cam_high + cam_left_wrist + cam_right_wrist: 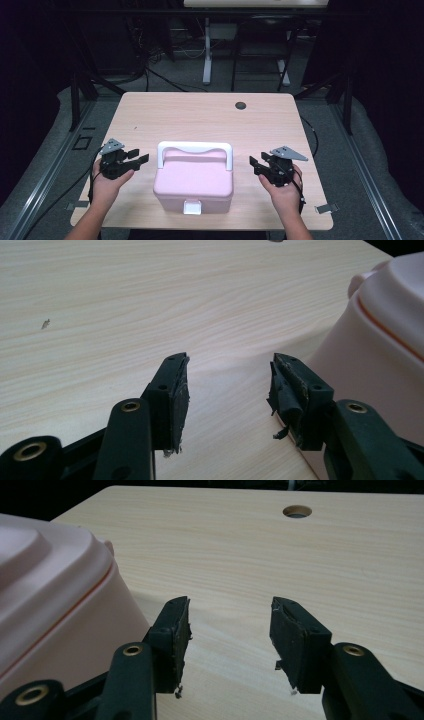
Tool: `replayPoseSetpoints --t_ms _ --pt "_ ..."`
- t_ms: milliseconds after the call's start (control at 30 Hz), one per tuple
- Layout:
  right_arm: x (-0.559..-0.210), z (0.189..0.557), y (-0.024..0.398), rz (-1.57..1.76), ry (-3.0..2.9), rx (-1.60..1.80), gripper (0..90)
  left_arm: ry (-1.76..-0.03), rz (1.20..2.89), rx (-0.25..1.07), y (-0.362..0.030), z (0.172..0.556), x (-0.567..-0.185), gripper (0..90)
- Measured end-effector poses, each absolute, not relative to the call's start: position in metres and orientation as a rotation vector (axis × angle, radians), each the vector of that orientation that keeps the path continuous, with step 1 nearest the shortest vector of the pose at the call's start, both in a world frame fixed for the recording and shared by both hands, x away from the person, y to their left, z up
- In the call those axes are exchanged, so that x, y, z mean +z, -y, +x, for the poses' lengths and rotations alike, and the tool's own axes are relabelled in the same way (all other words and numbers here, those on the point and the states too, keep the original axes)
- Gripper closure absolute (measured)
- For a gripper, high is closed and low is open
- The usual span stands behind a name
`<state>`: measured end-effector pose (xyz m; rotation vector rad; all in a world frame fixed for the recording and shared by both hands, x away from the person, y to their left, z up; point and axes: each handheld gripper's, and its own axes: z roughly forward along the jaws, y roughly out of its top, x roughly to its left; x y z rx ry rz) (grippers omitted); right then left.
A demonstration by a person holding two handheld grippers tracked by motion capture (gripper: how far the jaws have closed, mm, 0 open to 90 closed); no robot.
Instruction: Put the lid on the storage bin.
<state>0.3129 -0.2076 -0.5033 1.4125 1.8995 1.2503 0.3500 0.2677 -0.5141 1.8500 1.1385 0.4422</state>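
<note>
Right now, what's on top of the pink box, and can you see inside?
A white handle lies folded over the lid of the pink box, and a white latch sits at its front. The closed lid hides the inside.

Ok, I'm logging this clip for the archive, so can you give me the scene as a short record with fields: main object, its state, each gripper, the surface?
main object: pink box with a white handle and a white front latch
box state: lid on, upright, near the table's front edge
left gripper: open, nothing between the jaws, left of the box, not touching it
right gripper: open, nothing between the jaws, right of the box, apart from it
surface: light wood table with a round cable hole near the far edge
</note>
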Motion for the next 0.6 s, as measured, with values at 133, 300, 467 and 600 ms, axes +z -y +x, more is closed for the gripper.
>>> replayPoseSetpoints --t_ms 133,300,467,600 --pt "-0.514 0.312 0.204 1.414 -1.915 1.229 49.6 -1.158 1.848 0.450 -0.272 0.349 -0.522 49.1" --pt "-0.522 0.313 0.201 1.417 -1.921 1.212 49.4 -1.183 1.860 0.450 -0.276 0.349 -0.528 48.9" --pt "-0.533 0.317 0.197 1.448 -1.932 1.196 49.4 -1.196 1.853 0.463 -0.278 0.348 -0.534 48.3" --pt "-0.537 0.318 0.198 1.459 -1.939 1.174 49.4 -1.205 1.863 0.447 -0.277 0.348 -0.537 47.6"
